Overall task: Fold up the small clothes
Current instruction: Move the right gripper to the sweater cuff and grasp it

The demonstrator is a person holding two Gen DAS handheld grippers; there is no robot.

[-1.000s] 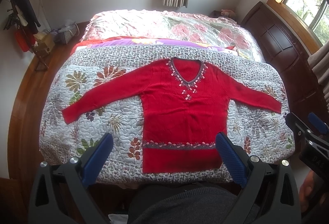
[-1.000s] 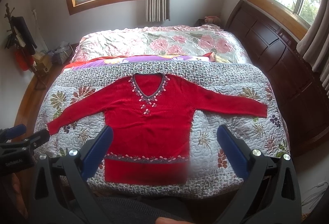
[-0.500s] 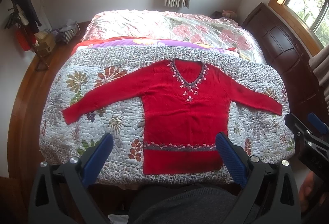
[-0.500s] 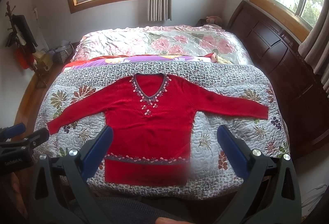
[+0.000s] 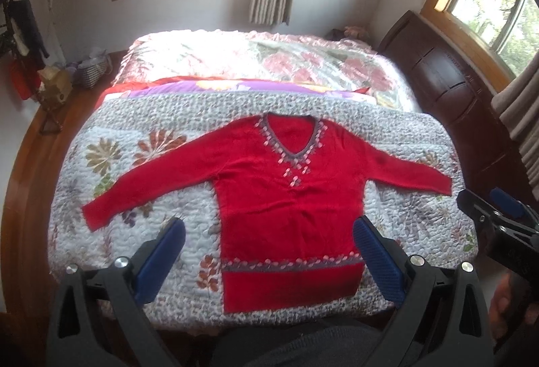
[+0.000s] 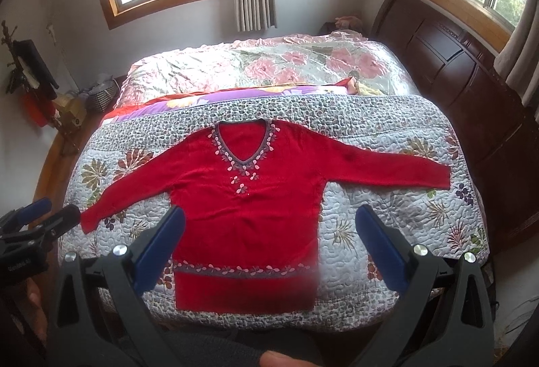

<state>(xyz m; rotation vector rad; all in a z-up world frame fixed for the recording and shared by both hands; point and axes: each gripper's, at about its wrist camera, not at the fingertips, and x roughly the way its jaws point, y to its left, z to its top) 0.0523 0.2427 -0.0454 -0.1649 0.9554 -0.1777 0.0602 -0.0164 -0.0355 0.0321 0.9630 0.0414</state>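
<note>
Red sweater flat; only the right view shows the left gripper.

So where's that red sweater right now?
The red sweater lies flat, face up, sleeves spread, on the quilted bedspread at the bed's near end, beyond both open grippers.

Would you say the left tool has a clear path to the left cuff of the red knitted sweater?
Probably yes: the left tool is open, and the cuff lies flat and uncovered on the floral quilt.
</note>
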